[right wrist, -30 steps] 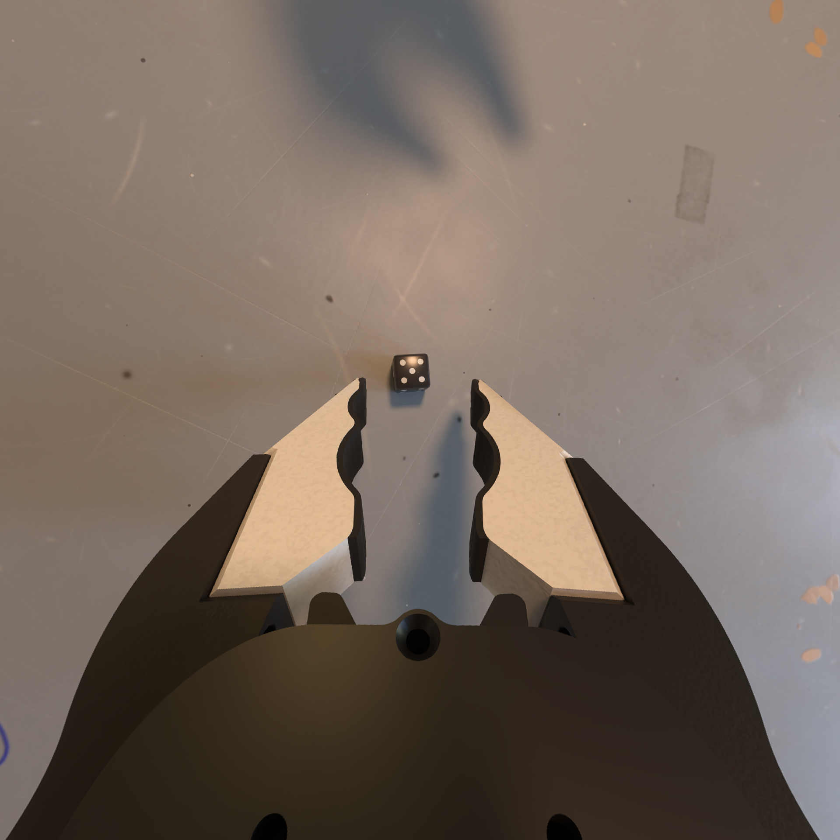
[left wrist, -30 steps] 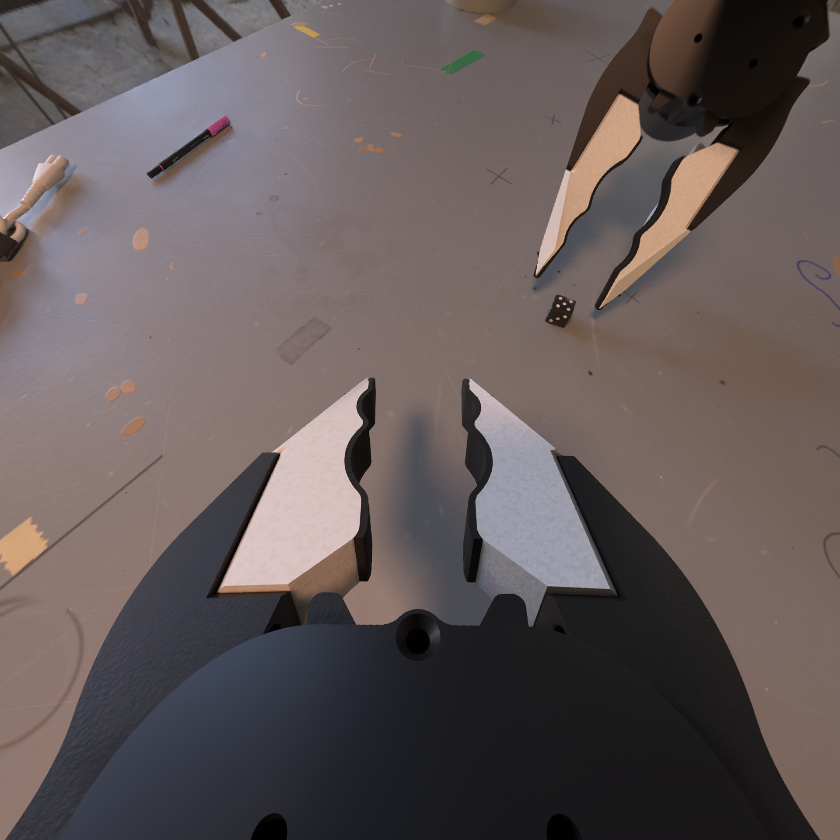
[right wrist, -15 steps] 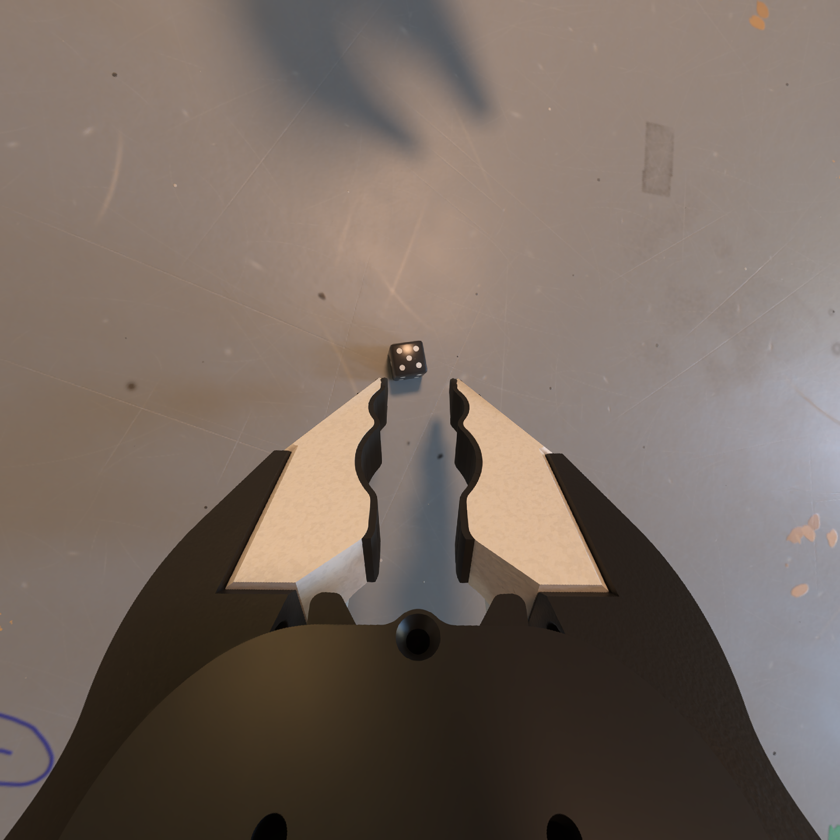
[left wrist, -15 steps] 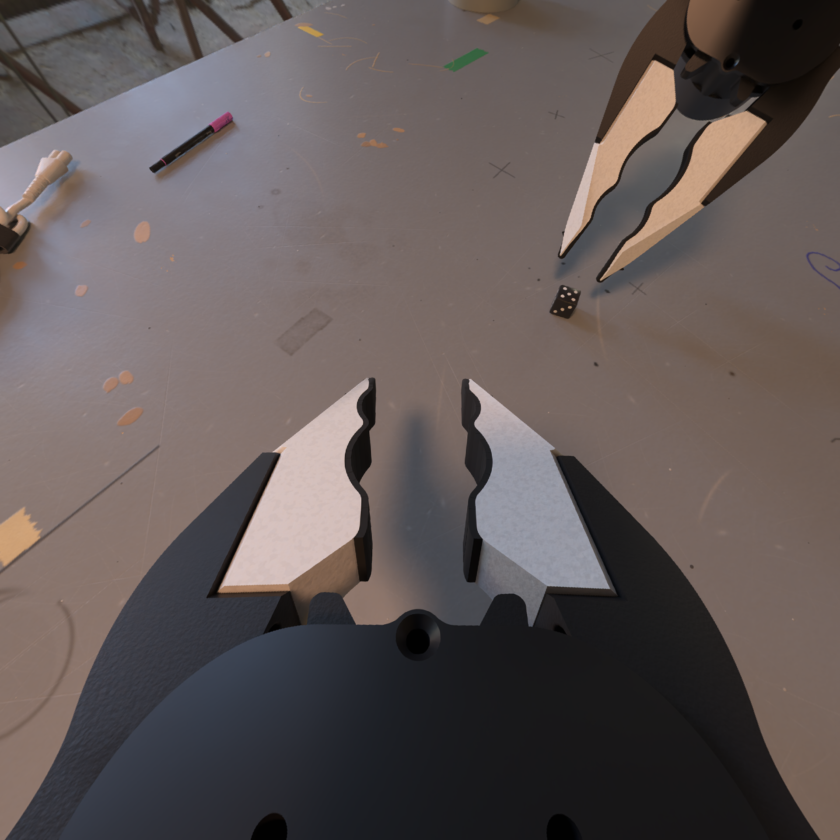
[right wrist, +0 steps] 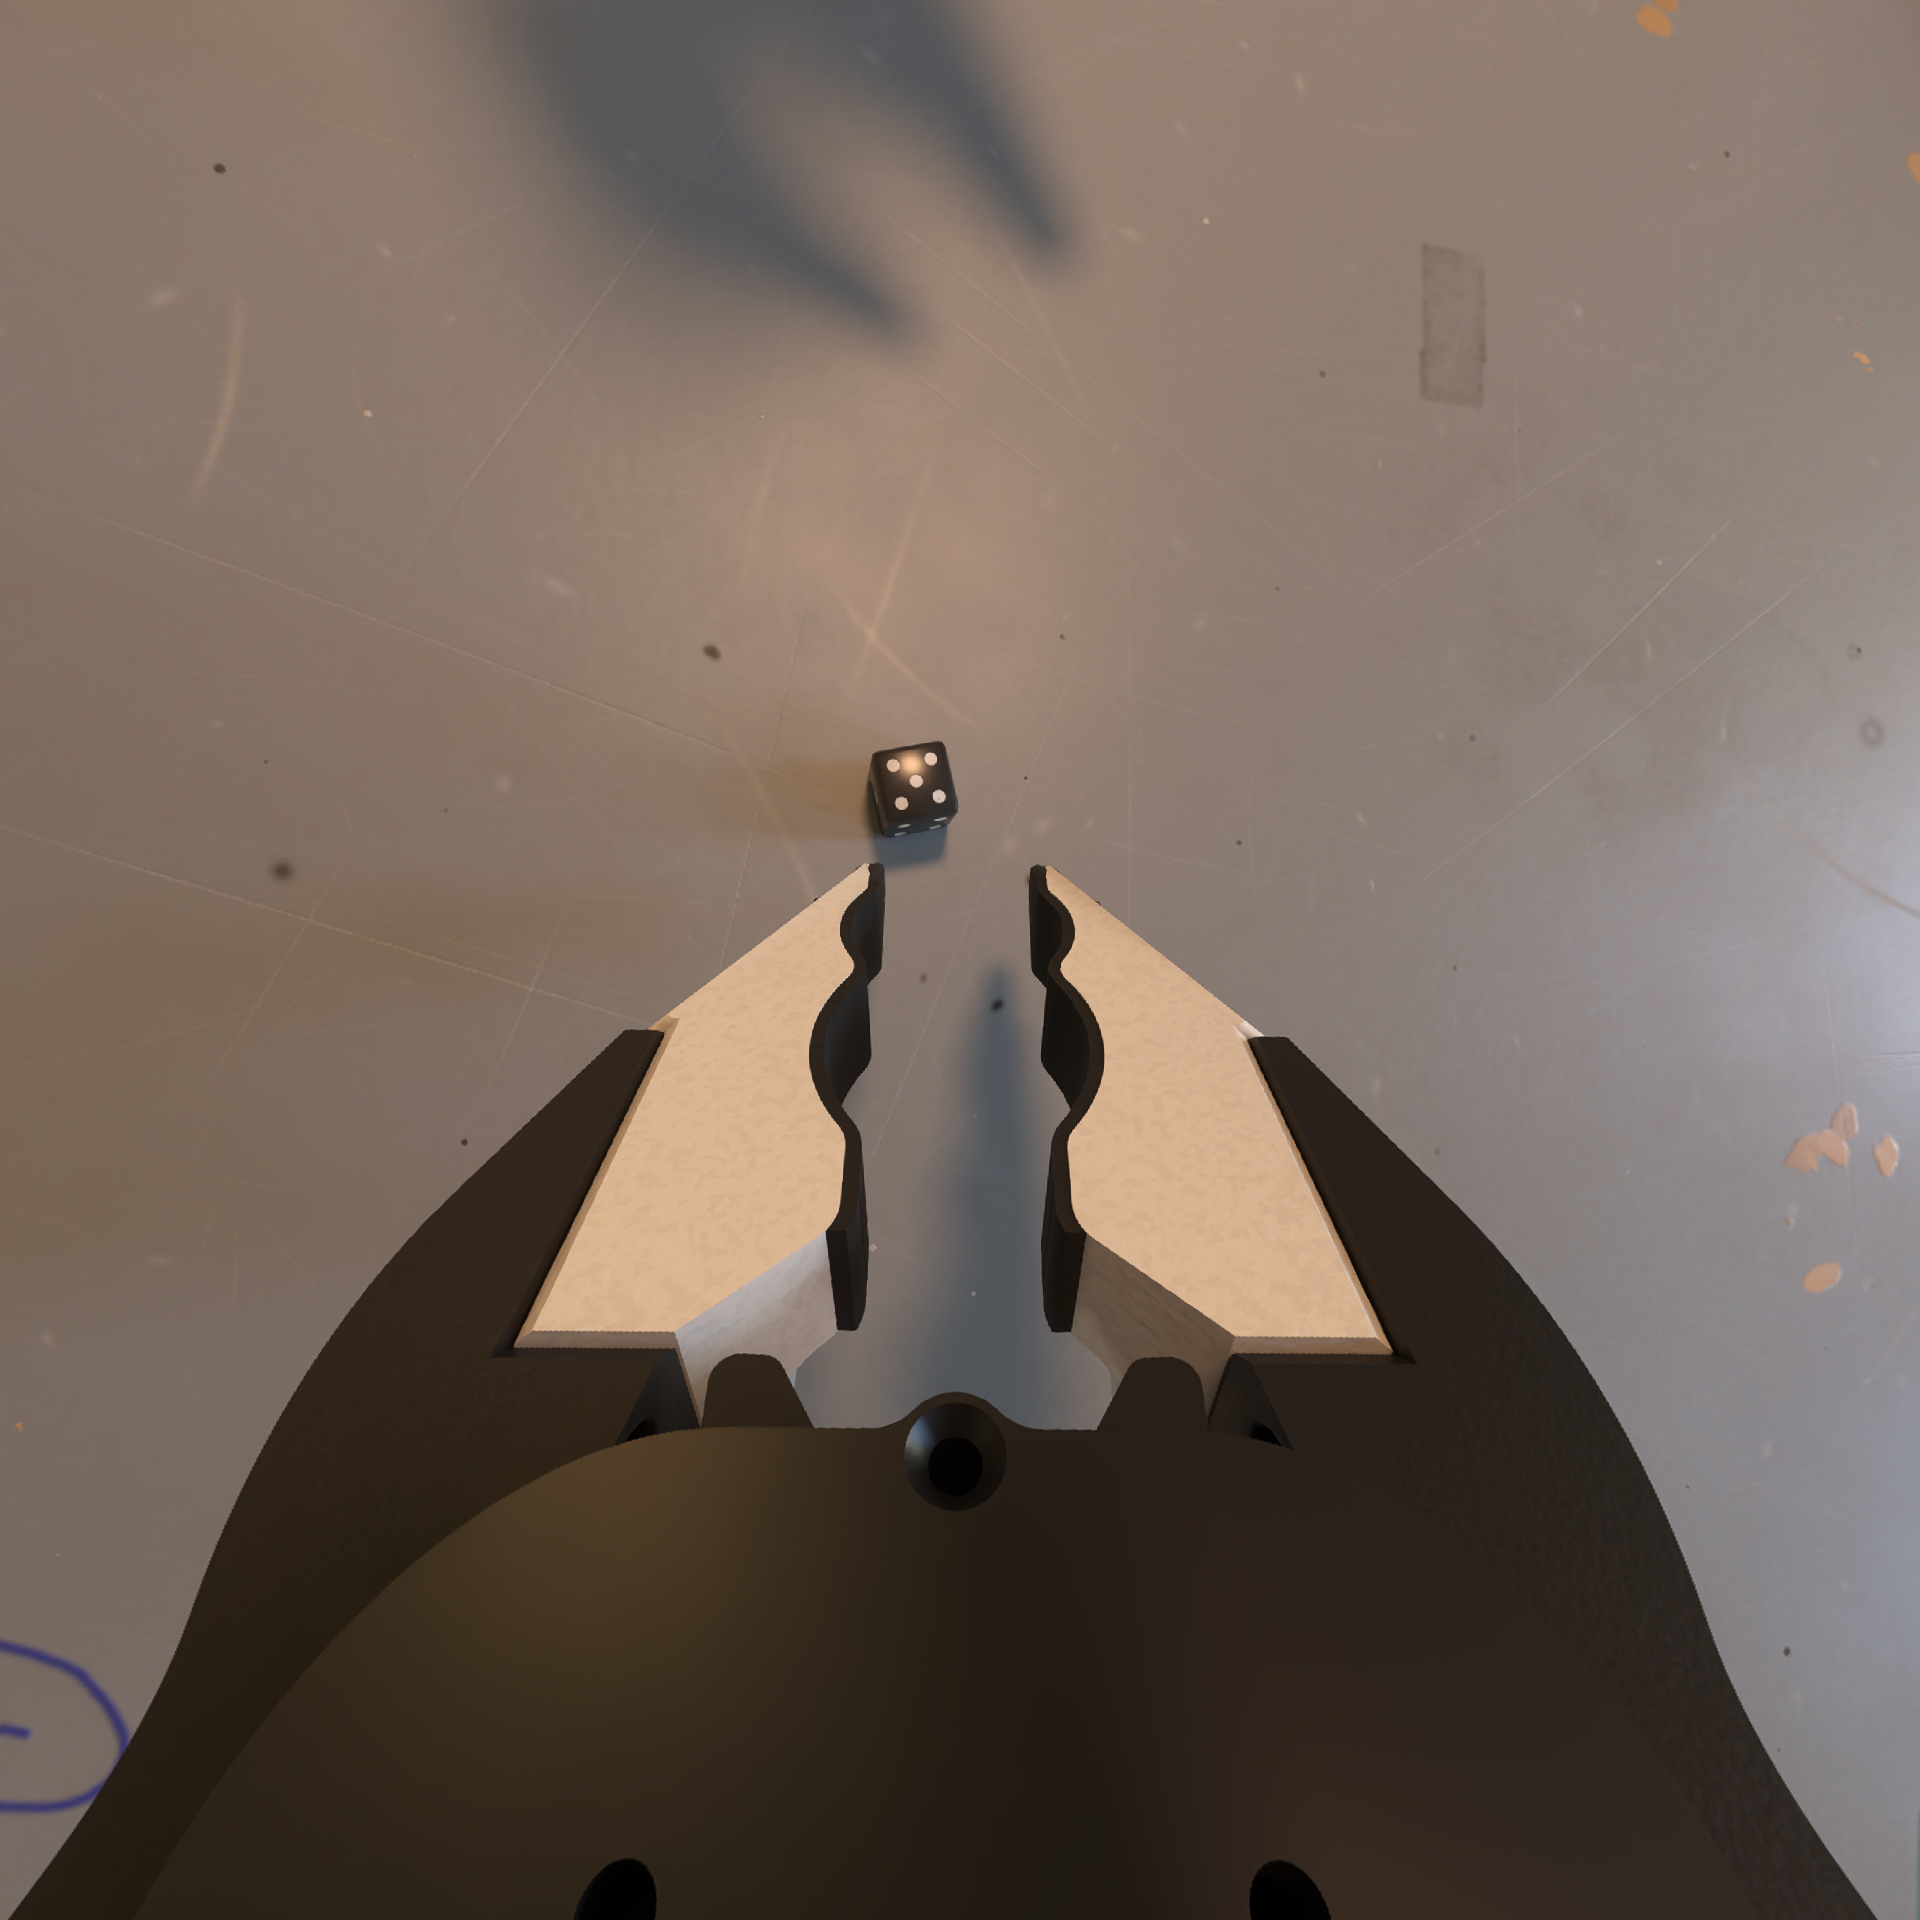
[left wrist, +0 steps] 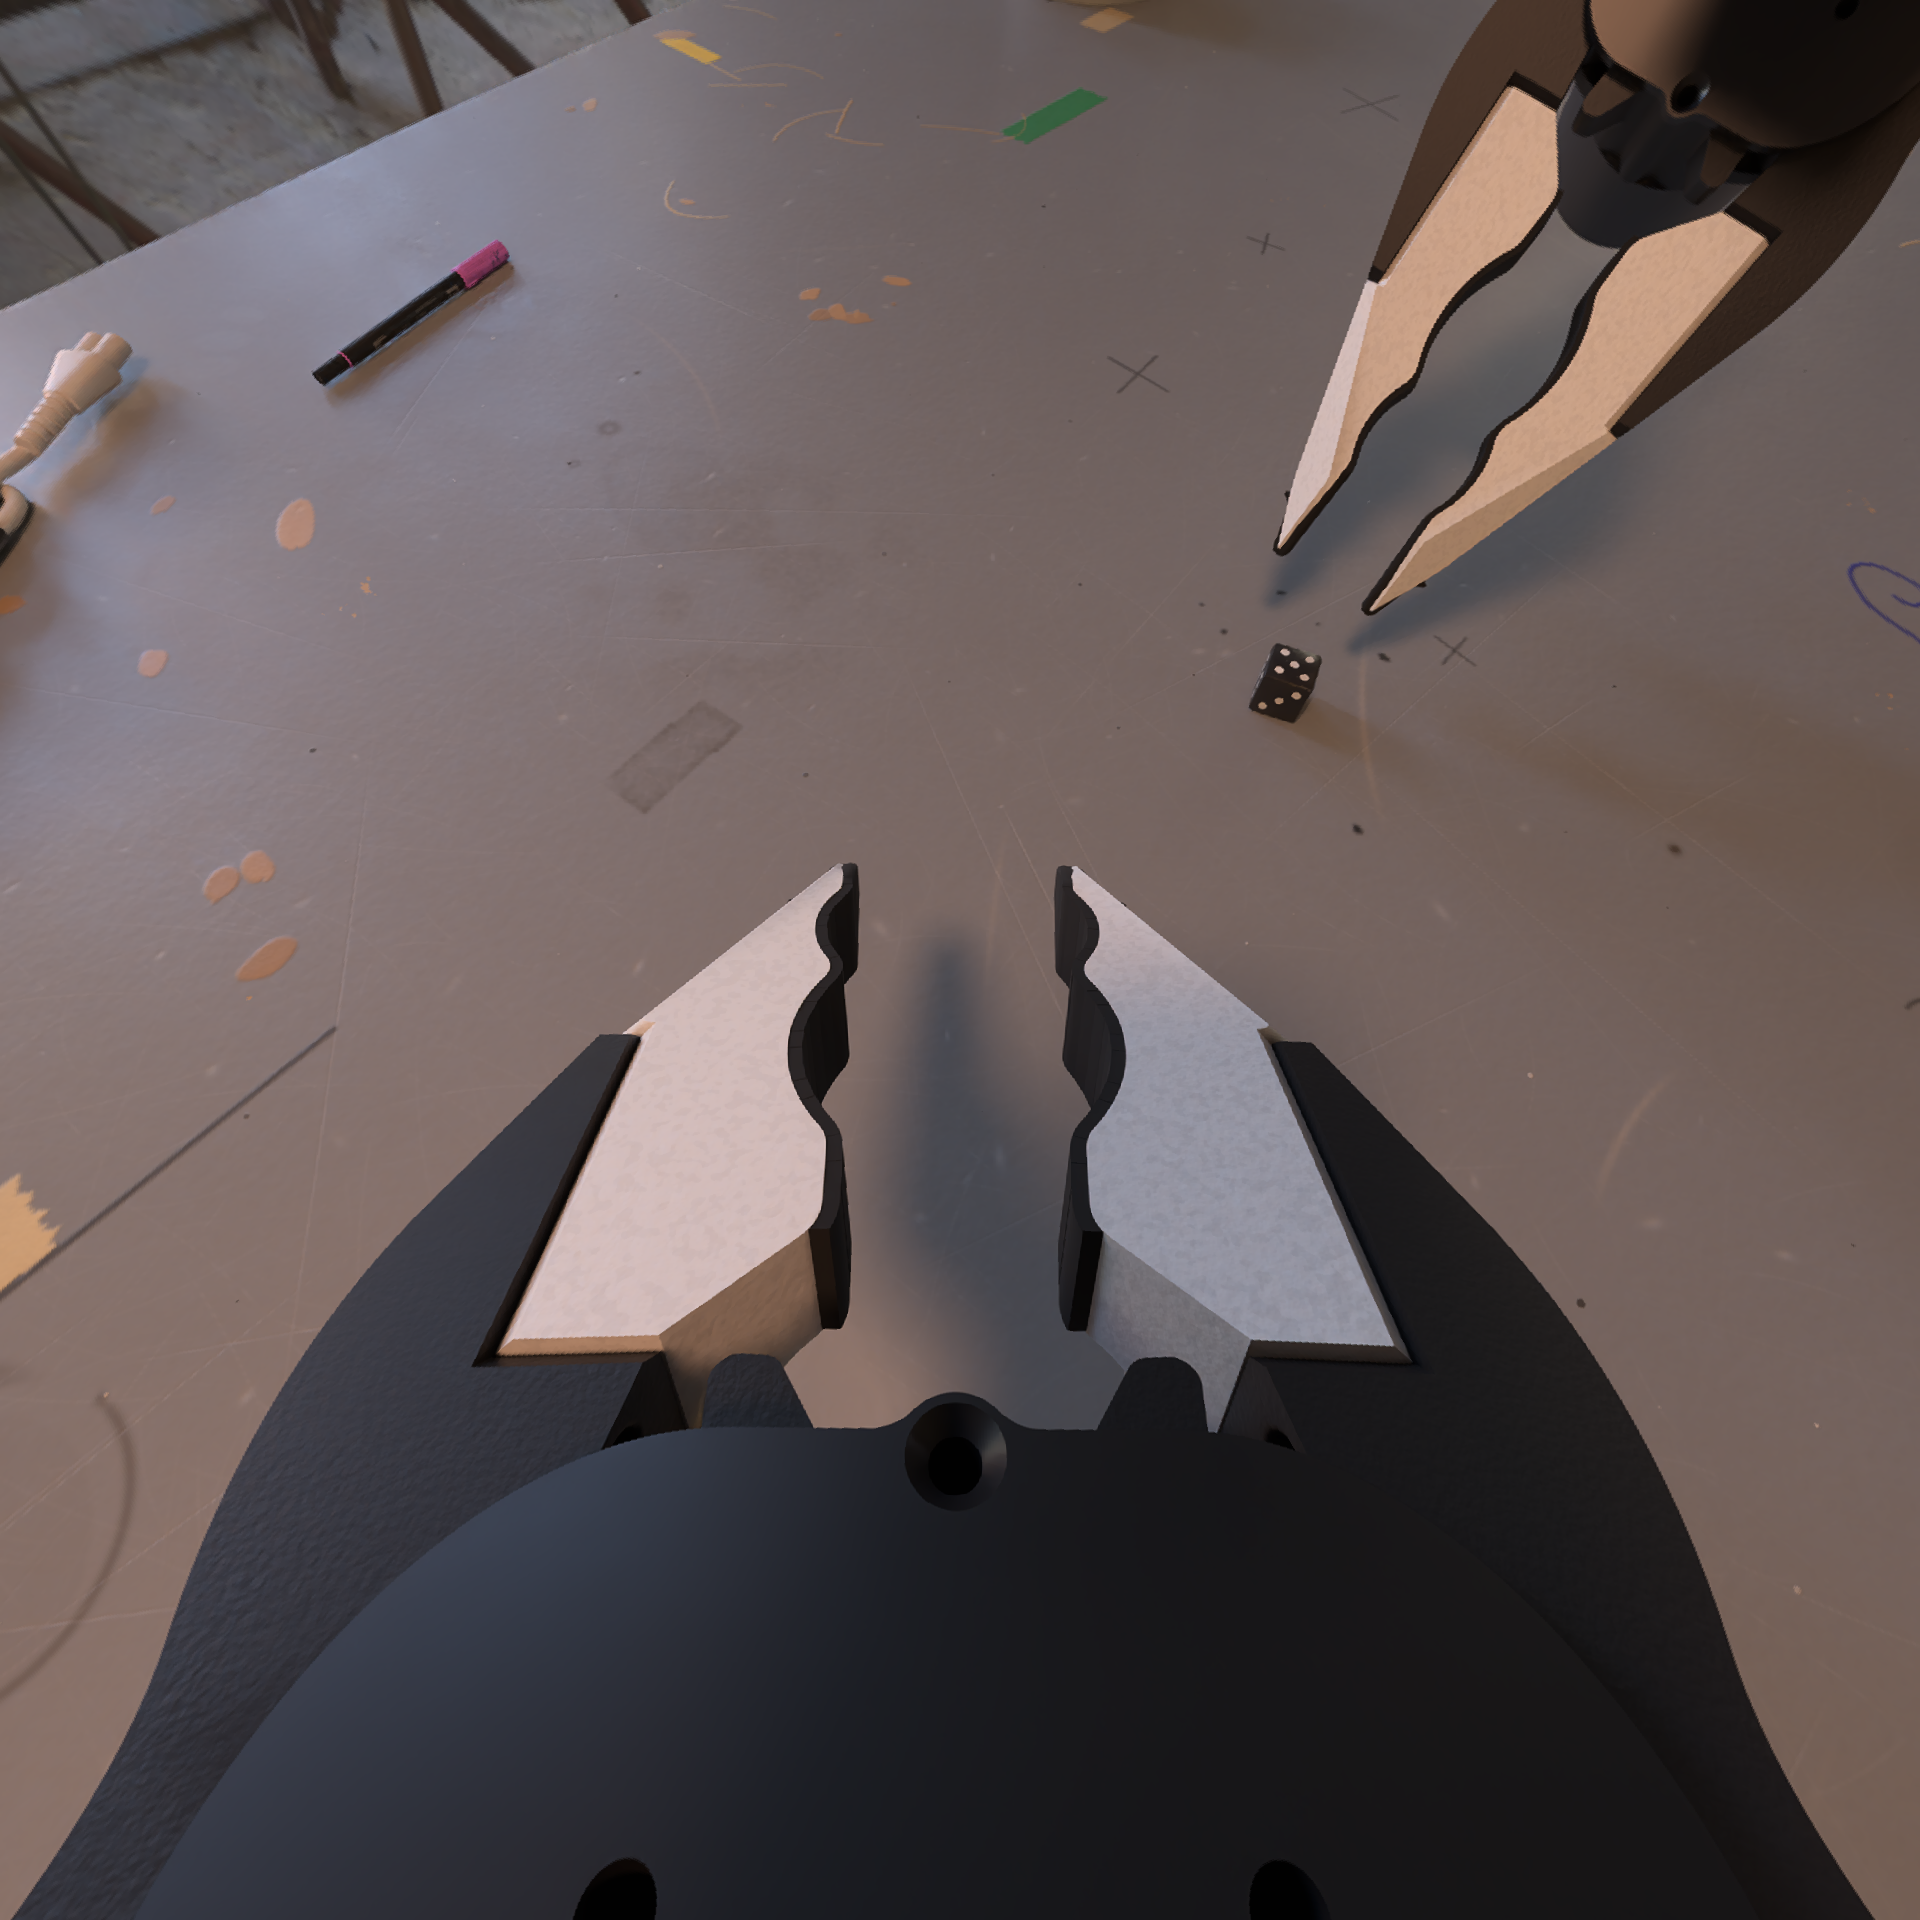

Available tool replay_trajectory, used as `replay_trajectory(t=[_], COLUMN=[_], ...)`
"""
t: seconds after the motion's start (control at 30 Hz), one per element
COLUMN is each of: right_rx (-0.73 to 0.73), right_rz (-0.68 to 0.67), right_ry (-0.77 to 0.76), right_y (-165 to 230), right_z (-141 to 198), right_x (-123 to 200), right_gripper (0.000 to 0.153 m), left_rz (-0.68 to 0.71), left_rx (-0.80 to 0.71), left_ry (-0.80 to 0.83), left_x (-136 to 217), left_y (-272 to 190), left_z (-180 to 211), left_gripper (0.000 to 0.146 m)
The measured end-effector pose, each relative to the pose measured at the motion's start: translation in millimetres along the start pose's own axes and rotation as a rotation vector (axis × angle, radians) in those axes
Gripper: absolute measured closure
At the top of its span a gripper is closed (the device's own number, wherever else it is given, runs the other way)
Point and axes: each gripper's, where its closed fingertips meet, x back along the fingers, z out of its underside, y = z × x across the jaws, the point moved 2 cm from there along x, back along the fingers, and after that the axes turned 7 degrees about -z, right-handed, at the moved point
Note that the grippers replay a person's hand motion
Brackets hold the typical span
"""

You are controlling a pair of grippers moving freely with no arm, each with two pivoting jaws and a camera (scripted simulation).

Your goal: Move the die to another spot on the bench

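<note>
No readable writing or brand shows anywhere. The black die (right wrist: 912, 788) sits on the grey counter (left wrist: 935, 582), five white pips up, just beyond the tips of the right tongs (right wrist: 956, 873), untouched. Those tongs stand partly open and empty. The left tongs (left wrist: 956, 873) hang well apart from the die, open, holding nothing. A pink-capped marker (left wrist: 412, 313), a white plug (left wrist: 64, 387) and green tape (left wrist: 1052, 114) lie far off.
</note>
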Motion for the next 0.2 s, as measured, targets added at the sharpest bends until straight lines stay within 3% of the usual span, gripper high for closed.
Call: replay_trajectory(t=[0.2], right_rx=[-0.011], right_rz=[0.032], right_ry=[-0.009], right_y=[-4.0], right_z=[1.6], right_x=[7.6], right_gripper=[0.125], left_rz=[0.008], left_rx=[-0.003], left_ry=[-0.003], left_x=[-0.6], left_y=[-2.0], left_z=[1.0], left_gripper=[0.109])
